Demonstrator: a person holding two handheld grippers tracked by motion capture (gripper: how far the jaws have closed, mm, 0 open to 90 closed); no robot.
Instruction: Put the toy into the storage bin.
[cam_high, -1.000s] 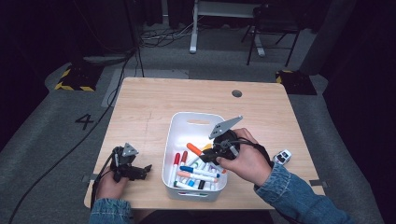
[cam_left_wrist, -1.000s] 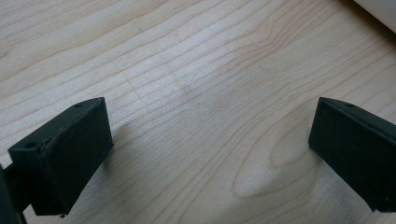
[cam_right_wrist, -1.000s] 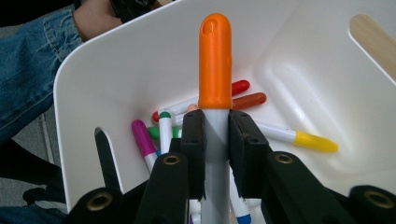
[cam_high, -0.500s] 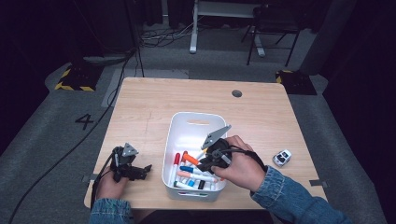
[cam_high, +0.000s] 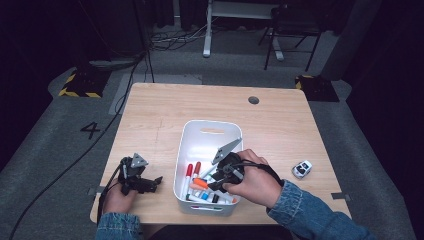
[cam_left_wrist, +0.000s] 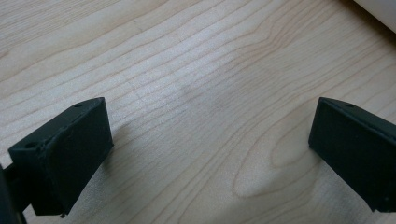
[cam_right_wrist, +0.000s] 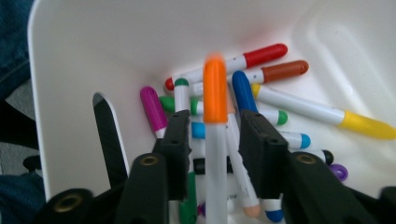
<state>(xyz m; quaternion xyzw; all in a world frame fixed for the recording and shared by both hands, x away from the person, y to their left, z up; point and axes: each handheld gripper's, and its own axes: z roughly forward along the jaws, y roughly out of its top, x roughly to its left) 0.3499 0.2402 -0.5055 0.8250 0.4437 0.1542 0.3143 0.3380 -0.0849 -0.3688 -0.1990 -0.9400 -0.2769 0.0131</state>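
White bin (cam_high: 209, 131) of markers sits on wooden table (cam_high: 165, 107), dark room around.

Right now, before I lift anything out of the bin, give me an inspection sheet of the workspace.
Surface: wooden table, bare where the left gripper hangs.
Job's things: white bin with markers; orange-capped marker between the right gripper's jaws.
Clutter: small toy car right of the bin.
Grippers: left gripper open over bare wood; right gripper down in the bin, jaws either side of the marker, grip not certain.
Cables: black cable trailing off the table's left.
Surroundings: dark floor, chair legs behind.
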